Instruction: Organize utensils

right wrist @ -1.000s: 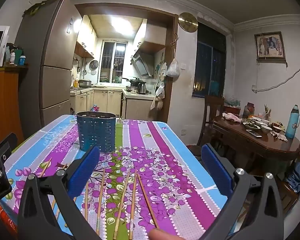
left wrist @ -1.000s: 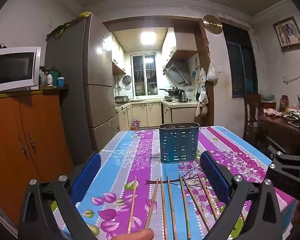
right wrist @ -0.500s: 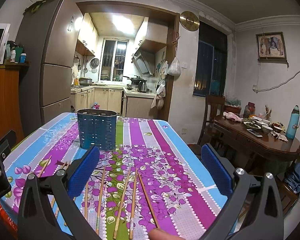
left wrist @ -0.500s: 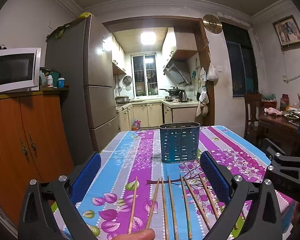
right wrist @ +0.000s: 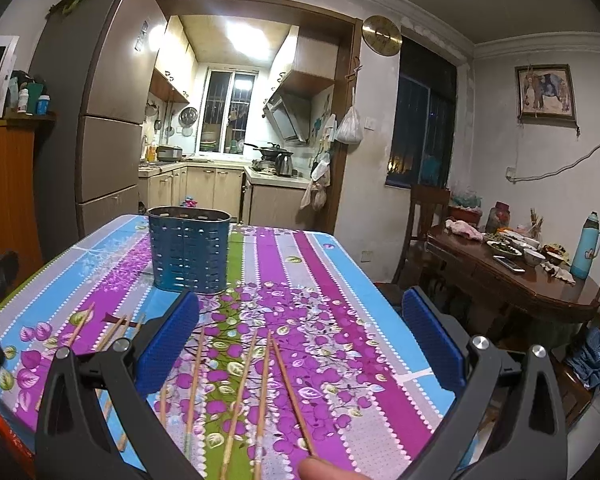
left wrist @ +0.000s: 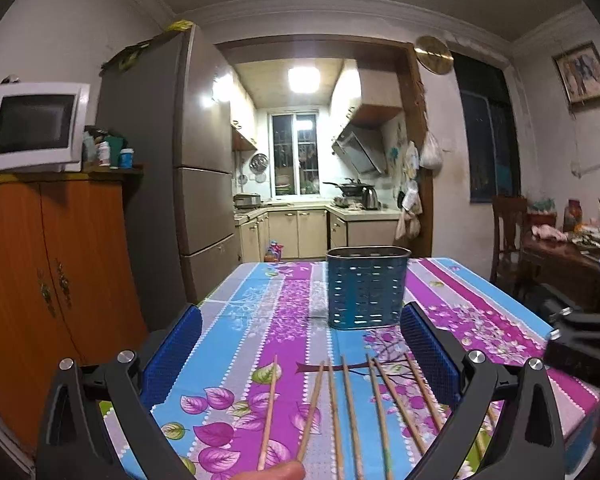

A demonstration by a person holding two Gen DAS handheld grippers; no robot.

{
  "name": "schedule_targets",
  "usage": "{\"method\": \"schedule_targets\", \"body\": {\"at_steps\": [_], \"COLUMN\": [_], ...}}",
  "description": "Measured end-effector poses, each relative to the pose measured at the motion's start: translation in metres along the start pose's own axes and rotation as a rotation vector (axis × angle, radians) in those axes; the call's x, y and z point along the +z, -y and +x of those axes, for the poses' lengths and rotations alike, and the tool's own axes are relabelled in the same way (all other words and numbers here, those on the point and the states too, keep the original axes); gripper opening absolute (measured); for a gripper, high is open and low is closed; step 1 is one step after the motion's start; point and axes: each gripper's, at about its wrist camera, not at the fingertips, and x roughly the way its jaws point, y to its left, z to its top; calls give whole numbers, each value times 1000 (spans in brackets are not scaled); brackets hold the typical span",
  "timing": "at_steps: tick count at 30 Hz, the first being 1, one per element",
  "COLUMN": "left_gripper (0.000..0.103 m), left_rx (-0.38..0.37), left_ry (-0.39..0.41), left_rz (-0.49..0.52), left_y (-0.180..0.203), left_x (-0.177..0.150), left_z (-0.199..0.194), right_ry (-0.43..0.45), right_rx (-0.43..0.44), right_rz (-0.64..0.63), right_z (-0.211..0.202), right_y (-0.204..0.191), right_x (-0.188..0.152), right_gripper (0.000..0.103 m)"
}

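Chopsticks (left wrist: 348, 408) lie loose on the near part of the table (left wrist: 260, 320), roughly side by side with tips pointing toward the far end; several cross or touch one another on the right of the group. In the right wrist view the same chopsticks (right wrist: 256, 384) spread across the floral tablecloth, some between the fingers and others to the left of the left finger.

Left gripper (left wrist: 300, 356): jaws wide apart, nothing held. Its blue pads (left wrist: 176, 350) stand above the cloth on either side of the chopstick group.

Right gripper (right wrist: 300, 336): jaws likewise wide apart, nothing held. Part of its black body shows at the right edge of the left wrist view.

A blue perforated utensil holder (left wrist: 366, 286) stands upright farther along the table, beyond the chopstick tips and well apart from both grippers. In the right wrist view the holder (right wrist: 188, 250) sits left of centre. Its interior cannot be seen.

A fingertip (right wrist: 320, 468) shows at the lower edge of each view.

Background: a refrigerator (left wrist: 172, 184), a microwave (left wrist: 32, 126) on a wooden cabinet, and a second table (right wrist: 520, 276) carrying dishes.
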Motion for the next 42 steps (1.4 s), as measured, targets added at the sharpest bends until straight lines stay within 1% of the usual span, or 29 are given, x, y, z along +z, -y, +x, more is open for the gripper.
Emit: {"method": "schedule_targets", "body": {"at_steps": [3, 7, 9, 10, 12, 15, 17, 20, 24, 27, 31, 33, 37, 39, 42], "left_gripper": [99, 99, 99, 99, 99, 99, 99, 99, 99, 99, 99, 99, 99, 98, 98], "left_rx": [7, 34, 37, 47, 71, 107, 97, 92, 90, 81, 99, 87, 48, 3, -40], "left_ry": [-80, -198, -243, -253, -259, -239, -248, -296, -349, -353, -336, -331, -354, -357, -369], "left_rz": [2, 49, 24, 7, -10, 6, 9, 6, -6, -9, 53, 73, 123, 119, 103], "left_y": [-18, -38, -51, -58, -68, -77, -81, -82, -85, -86, -79, -76, -67, -61, -55], "left_x": [-15, -38, -49, -52, -56, -60, -63, -70, -82, -89, -94, -96, -96, -95, -93], "left_z": [13, 27, 29, 28, 27, 21, 19, 19, 19, 15, 8, 4, 0, -3, -3], "right_ry": [-8, -56, -79, -86, -93, -100, -116, -141, -199, -220, -233, -237, -240, -238, -241], "right_rx": [-22, -46, -45, -45, -36, -25, -1, 44, 57, 82, 85, 90, 93, 112, 146], "right_rz": [2, 20, 30, 36, 47, 51, 37, 22, -2, 13, 22, 19, 15, 28, 51], "right_z": [5, 18, 23, 25, 27, 25, 26, 26, 26, 23, 19, 17, 13, 11, 5], "right_y": [8, 20, 25, 28, 33, 38, 40, 43, 46, 51, 54, 54, 56, 58, 60], "right_x": [-4, -15, -21, -25, -32, -43, -51, -64, -80, -86, -89, -89, -89, -89, -88], "right_gripper": [98, 98, 98, 98, 98, 98, 98, 98, 98, 98, 98, 98, 98, 98, 98]}}
